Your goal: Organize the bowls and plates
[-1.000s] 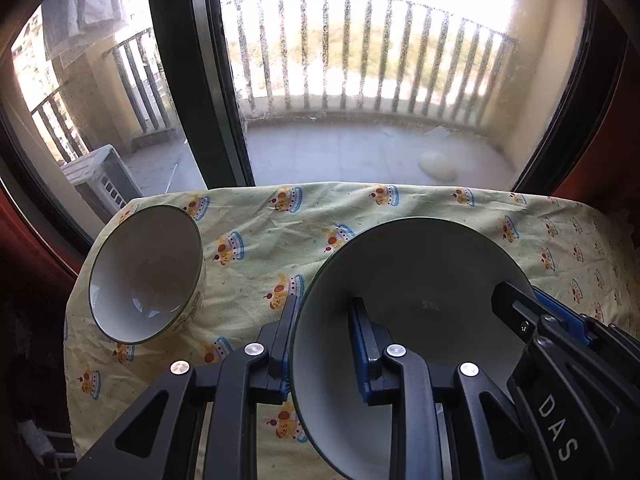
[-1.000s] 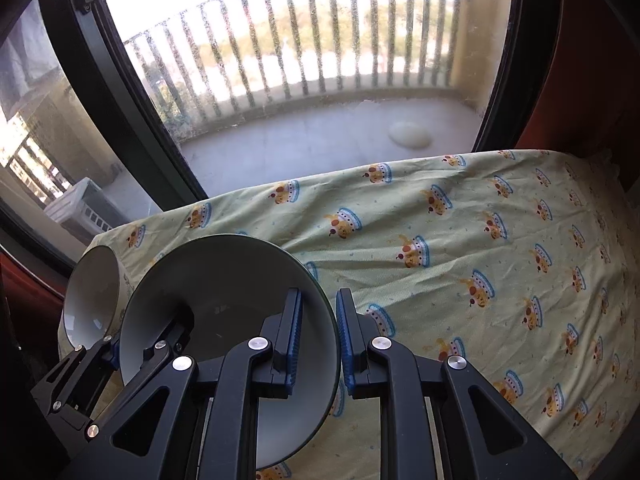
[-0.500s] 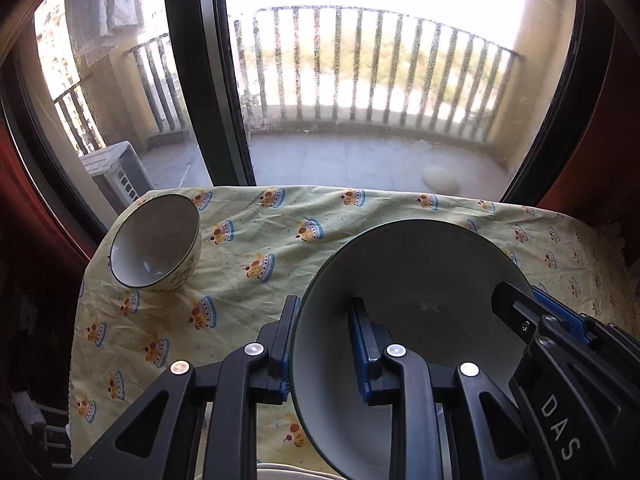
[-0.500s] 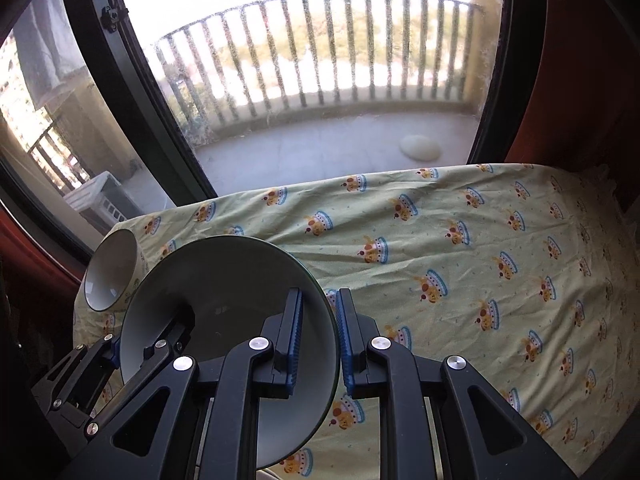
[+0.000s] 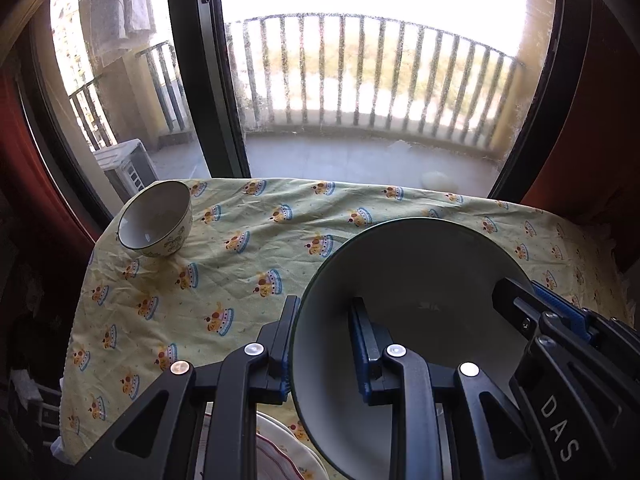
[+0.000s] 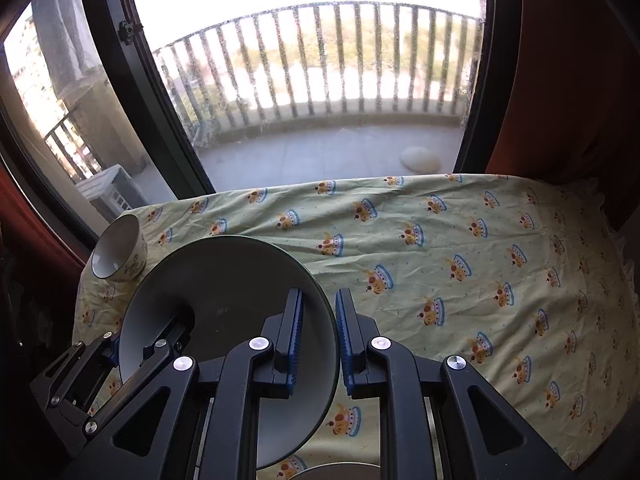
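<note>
A large grey plate with a dark green rim hangs above the table, held from both sides. My left gripper is shut on its left rim, one blue pad inside and one outside. My right gripper is shut on the opposite rim of the same plate; it also shows at the right of the left wrist view. A small white bowl with a floral outside stands on the far left corner of the table, apart from both grippers.
A yellow-green tablecloth with crown prints covers the table, which ends at a window with a balcony behind it. A white plate with a red pattern lies under the left gripper. Another dish rim peeks in below the right gripper.
Both grippers, still shut on the plate, have pulled back and risen. The small bowl now looks smaller and farther off. Dishes have come into view at the bottom edge.
</note>
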### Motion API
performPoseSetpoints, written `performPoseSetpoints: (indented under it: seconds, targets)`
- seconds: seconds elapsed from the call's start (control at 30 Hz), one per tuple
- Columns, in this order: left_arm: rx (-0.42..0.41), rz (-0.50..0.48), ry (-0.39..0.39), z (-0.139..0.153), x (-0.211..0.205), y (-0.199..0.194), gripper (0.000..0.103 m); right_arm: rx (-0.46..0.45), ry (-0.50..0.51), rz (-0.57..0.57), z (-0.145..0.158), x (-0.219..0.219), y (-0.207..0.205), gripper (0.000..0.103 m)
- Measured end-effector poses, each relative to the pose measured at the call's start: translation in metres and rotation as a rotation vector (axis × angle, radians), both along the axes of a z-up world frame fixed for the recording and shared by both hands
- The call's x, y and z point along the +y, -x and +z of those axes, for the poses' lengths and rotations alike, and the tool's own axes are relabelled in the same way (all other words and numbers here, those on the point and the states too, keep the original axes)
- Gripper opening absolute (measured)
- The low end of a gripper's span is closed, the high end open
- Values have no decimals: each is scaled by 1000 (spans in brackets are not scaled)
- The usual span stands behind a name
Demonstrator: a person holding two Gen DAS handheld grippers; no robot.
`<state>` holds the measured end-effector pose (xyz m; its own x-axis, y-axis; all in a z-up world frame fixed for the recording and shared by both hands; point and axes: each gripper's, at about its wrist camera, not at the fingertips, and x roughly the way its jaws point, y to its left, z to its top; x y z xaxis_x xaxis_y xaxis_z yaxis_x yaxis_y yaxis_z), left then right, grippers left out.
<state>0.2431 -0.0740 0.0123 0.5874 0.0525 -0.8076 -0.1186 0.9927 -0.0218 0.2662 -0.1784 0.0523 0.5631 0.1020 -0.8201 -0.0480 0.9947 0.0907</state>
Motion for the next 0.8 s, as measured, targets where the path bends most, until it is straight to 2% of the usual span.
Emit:
performPoseSetpoints:
  seconds: [0.5, 0.8]
  targets:
    - [10, 42, -19, -5, -39, 55, 23, 3, 17, 97, -2, -42, 51, 20]
    - [53, 34, -26, -23, -56, 86, 23, 34, 16, 115, -19, -62, 86, 20]
